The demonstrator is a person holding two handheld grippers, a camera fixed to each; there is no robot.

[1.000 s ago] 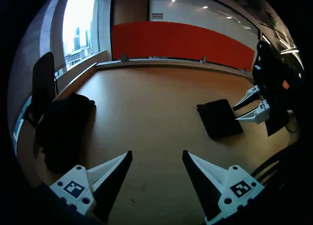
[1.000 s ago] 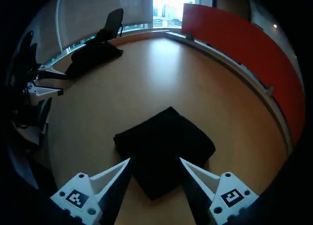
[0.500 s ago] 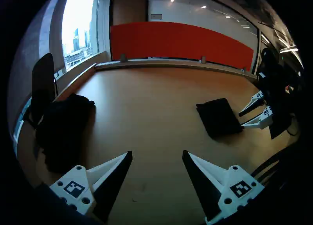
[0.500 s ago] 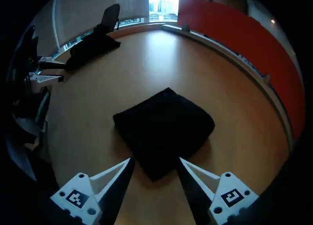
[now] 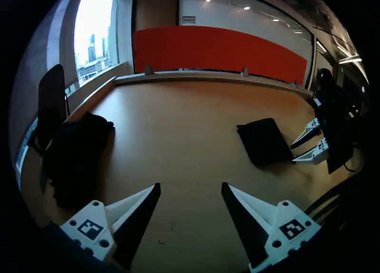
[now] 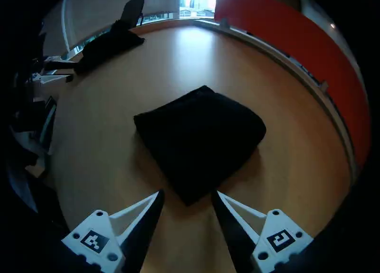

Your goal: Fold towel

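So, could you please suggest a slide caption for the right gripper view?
Open right tongs frame the near corner of a folded black towel lying on a wooden table.

left gripper [image 5: 191, 197]: jaws spread wide, fingers level and pointing straight ahead. right gripper [image 6: 186, 197]: jaws apart too, gap somewhat narrower, pitched down more steeply. In the left gripper view the right gripper sits at the far right, both fingers pointing left.

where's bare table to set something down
The widest bare tabletop lies between the folded black towel and the dark bundle, running back to the red partition. It is crowded beside the towel, where the right hand-held gripper sits.
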